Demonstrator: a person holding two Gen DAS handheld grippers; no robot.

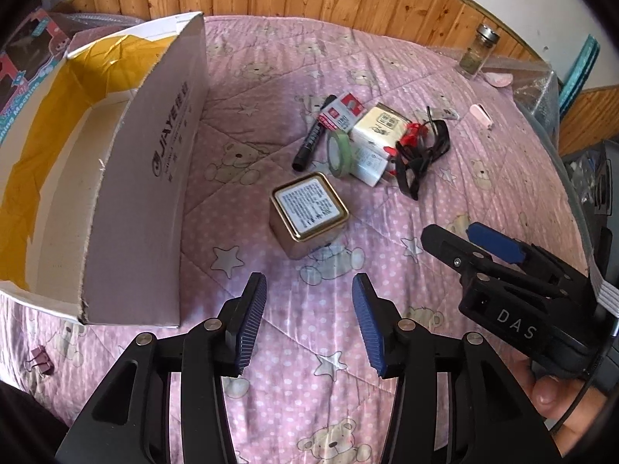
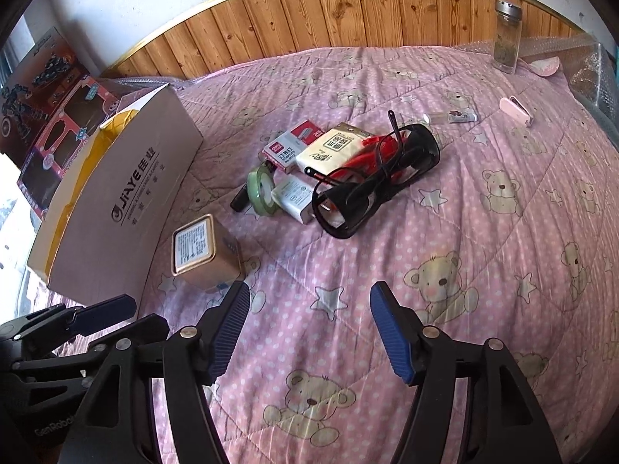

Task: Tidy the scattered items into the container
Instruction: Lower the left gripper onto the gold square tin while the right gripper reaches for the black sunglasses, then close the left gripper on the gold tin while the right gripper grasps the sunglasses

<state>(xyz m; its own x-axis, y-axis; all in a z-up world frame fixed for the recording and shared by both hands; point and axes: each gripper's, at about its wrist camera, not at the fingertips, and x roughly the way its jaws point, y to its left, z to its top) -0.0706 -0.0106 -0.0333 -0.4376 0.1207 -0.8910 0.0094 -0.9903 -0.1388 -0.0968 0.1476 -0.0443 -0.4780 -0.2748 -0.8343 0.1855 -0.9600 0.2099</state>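
The cardboard box (image 1: pixel 135 178) lies open on the bed (image 1: pixel 483 201); right of it sit the square tin (image 1: pixel 307 214) and a clutter pile. Left hand-held gripper (image 1: pixel 309 323) and right hand-held gripper (image 2: pixel 309 332) hover low, fingers spread, empty.

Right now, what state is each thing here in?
Cardboard box: open, nothing visible inside.
Square tin: lid on, apart from the pile.
Tape roll: on edge.
Spice jar: upright, capped.
Left tool: open, empty.
Right tool: open, empty.
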